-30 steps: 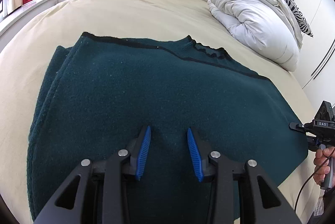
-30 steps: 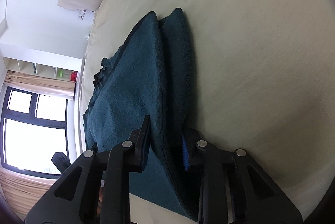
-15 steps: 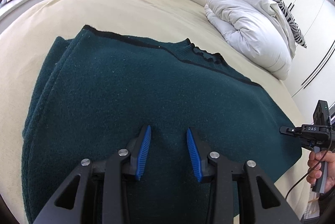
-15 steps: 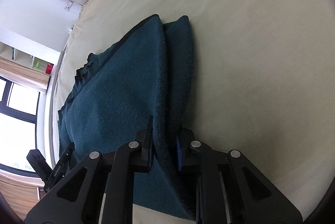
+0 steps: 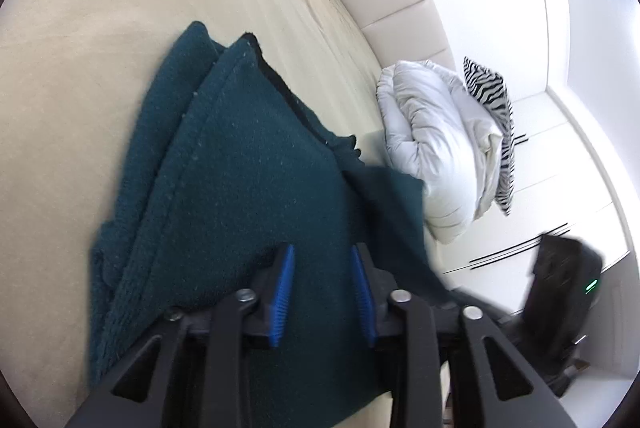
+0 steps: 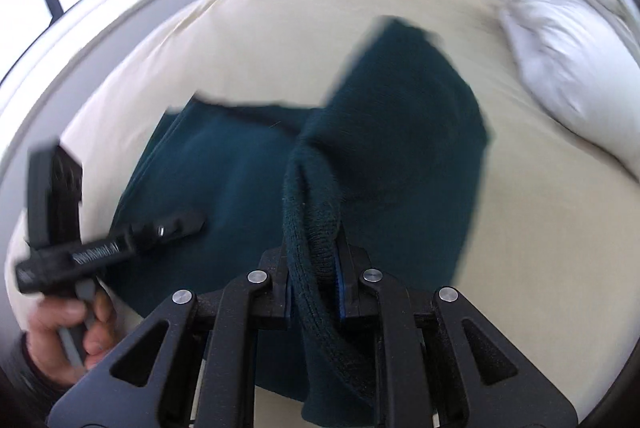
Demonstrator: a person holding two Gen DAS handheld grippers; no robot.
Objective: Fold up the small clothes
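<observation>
While the dark teal sweater [image 5: 248,196] lay on the cream bed [image 5: 100,28], the right gripper [image 6: 314,276] held a thick rolled edge of it, jaws pinched on the fabric, with one portion raised toward 1 o'clock in the right wrist view. The left gripper [image 5: 322,280] sat over the sweater with jaws spread and nothing visibly between them; motion blur made contact uncertain. A white duvet [image 5: 432,148] lay at 3 o'clock.
</observation>
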